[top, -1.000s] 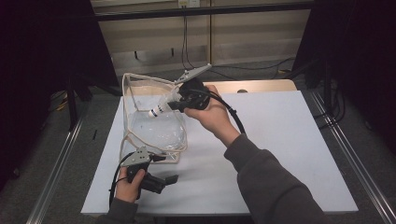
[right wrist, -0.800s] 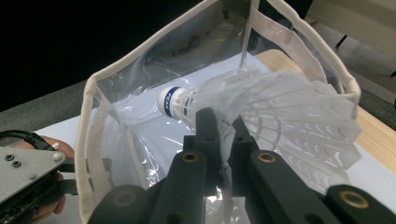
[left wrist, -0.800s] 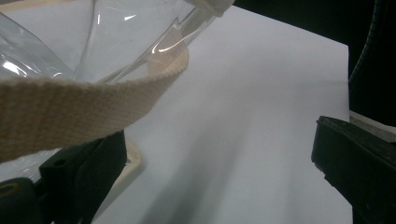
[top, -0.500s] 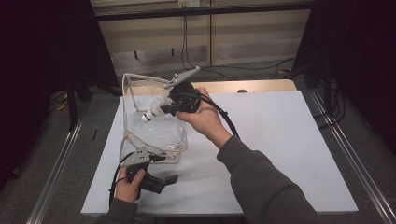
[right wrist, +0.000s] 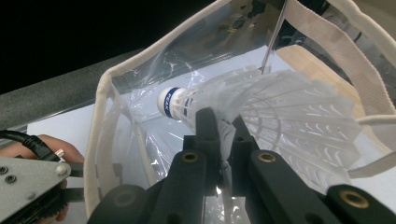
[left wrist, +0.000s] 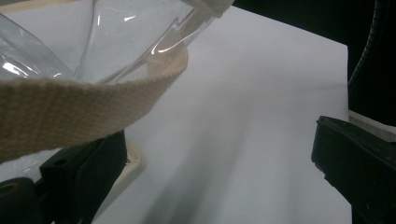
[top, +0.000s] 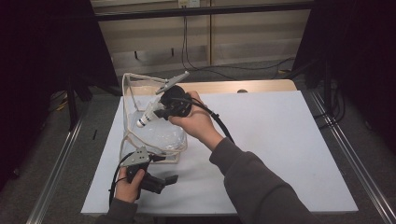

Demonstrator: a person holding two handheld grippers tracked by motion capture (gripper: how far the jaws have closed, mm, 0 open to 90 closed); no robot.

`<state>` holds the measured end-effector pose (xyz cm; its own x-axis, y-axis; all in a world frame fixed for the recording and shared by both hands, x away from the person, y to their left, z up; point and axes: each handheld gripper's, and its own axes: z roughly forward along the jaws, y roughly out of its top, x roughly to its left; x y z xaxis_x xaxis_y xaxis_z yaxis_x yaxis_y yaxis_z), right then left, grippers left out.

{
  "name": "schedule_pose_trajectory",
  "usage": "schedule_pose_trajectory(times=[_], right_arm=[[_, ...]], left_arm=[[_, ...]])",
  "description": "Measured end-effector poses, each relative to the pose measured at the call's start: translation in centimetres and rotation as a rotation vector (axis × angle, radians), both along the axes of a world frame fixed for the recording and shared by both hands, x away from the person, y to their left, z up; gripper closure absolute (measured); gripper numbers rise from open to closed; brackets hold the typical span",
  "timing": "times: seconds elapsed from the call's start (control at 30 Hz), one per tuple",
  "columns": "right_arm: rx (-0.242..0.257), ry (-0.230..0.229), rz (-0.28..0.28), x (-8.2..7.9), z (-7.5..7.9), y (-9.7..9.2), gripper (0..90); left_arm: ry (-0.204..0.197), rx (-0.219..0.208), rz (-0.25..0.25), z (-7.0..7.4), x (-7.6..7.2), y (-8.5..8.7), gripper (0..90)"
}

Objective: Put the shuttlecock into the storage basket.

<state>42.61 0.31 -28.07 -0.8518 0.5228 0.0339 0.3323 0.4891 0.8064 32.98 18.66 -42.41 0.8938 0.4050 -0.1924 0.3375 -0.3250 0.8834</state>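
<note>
Since the earlier frame the right claw (top: 156,112) has shifted left and slightly down, carrying the shuttlecock (top: 145,117) from above the bag's far rim to a place over its open mouth; the left claw (top: 161,169) has stayed at the bag's near corner. The right claw's 2 jaws are closed nearly together on the white plastic skirt of the shuttlecock (right wrist: 261,112), whose blue-banded cork nose points away from the hand and down into the bag. The clear plastic bag (top: 140,135), edged in cream webbing, stands on the white counter (top: 280,140) at its left side. In the left gripper view the left claw (left wrist: 219,163) stands wide open, with a webbing strap (left wrist: 70,109) lying across its one jaw; whether that jaw presses the strap cannot be told, as the strap is close and blurred.
</note>
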Motion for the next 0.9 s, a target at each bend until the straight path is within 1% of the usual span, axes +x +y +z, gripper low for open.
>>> schedule_pose_trajectory(times=[0.13,0.4,0.7,0.77,0.87,0.9], right_arm=[[-0.007,0.002,0.005,0.0,-0.3,0.5,87.5],[-0.003,0.020,0.010,0.4,-0.9,1.4,87.4],[-0.012,0.023,0.008,0.7,-1.5,2.1,87.4],[-0.020,0.024,0.006,0.8,-1.6,2.3,87.4],[-0.023,0.028,0.011,0.9,-1.9,2.5,87.3],[-0.028,0.026,0.010,0.9,-2.0,2.5,87.3]], left_arm=[[0.000,0.000,-0.001,0.0,0.0,0.0,3.5],[0.001,-0.001,-0.002,0.0,0.0,0.1,3.5],[0.000,-0.001,-0.003,0.0,0.0,0.1,3.5],[-0.008,0.004,-0.004,0.0,0.0,0.2,3.5],[-0.009,0.004,-0.005,0.0,0.0,0.2,3.5],[-0.001,0.001,-0.008,0.0,0.0,0.1,3.5]])
